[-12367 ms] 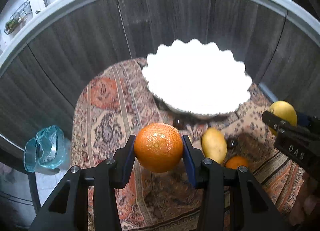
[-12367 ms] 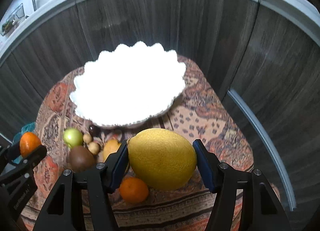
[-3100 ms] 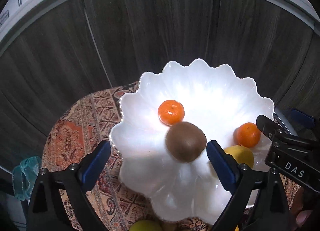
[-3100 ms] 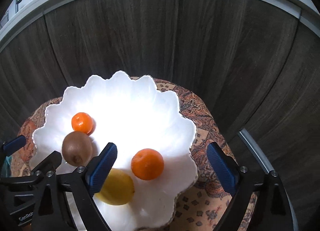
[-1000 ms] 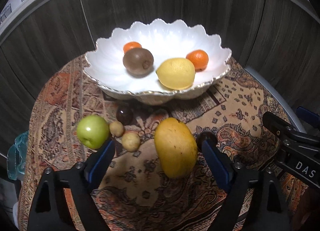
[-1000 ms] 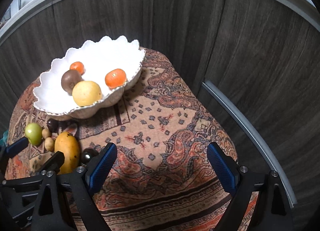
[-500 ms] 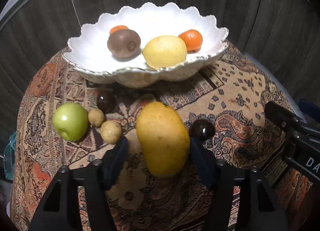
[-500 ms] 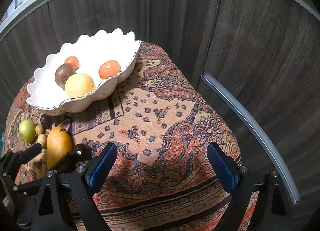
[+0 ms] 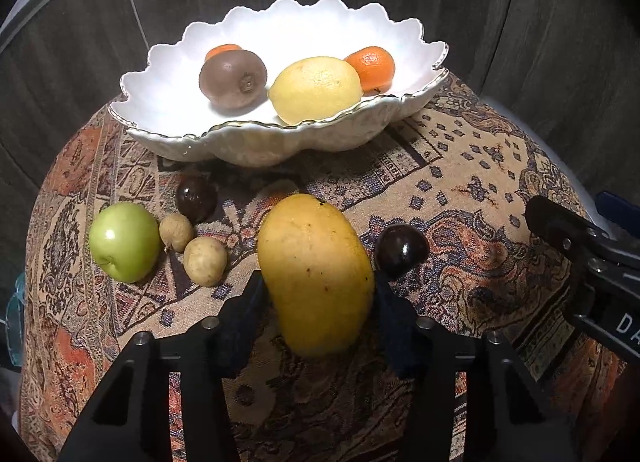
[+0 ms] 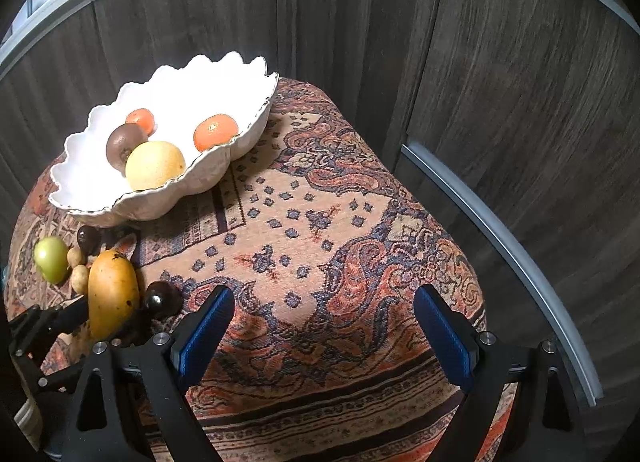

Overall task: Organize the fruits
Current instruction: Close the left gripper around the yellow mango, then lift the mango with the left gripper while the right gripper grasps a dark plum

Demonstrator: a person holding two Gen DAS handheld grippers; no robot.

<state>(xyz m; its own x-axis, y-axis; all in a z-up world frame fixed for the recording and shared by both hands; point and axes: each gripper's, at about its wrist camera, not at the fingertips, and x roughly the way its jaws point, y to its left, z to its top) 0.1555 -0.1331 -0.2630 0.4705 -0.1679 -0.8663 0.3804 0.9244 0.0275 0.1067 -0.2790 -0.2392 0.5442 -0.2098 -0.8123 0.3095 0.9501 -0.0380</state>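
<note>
On a patterned cloth (image 9: 460,166), the sorting of fruit is partway done. At far left lies a green apple (image 9: 125,241), with two small tan fruits (image 9: 205,261) just beside it and a dark plum (image 9: 196,198) behind them, near the foot of the white bowl (image 9: 160,102). The bowl already holds a kiwi (image 9: 233,78), a lemon (image 9: 315,88) and two mandarins (image 9: 370,67).

At centre, the left gripper (image 9: 318,294) is closing on the mango (image 9: 316,274), its jaws flanking the fruit's lower half, the pads seemingly at the skin; whether they yet press firmly cannot be told. The mango lies on the cloth in front of the bowl, a second dark plum (image 9: 401,249) just beside its right flank.

The mango looks heavy for its size, smooth-skinned and likely to bruise or slip under a hard squeeze; a hold across its broad middle seems safer than near the tapered end.

At right, the right gripper (image 10: 320,326) hangs wide open over bare cloth, holding nothing.
</note>
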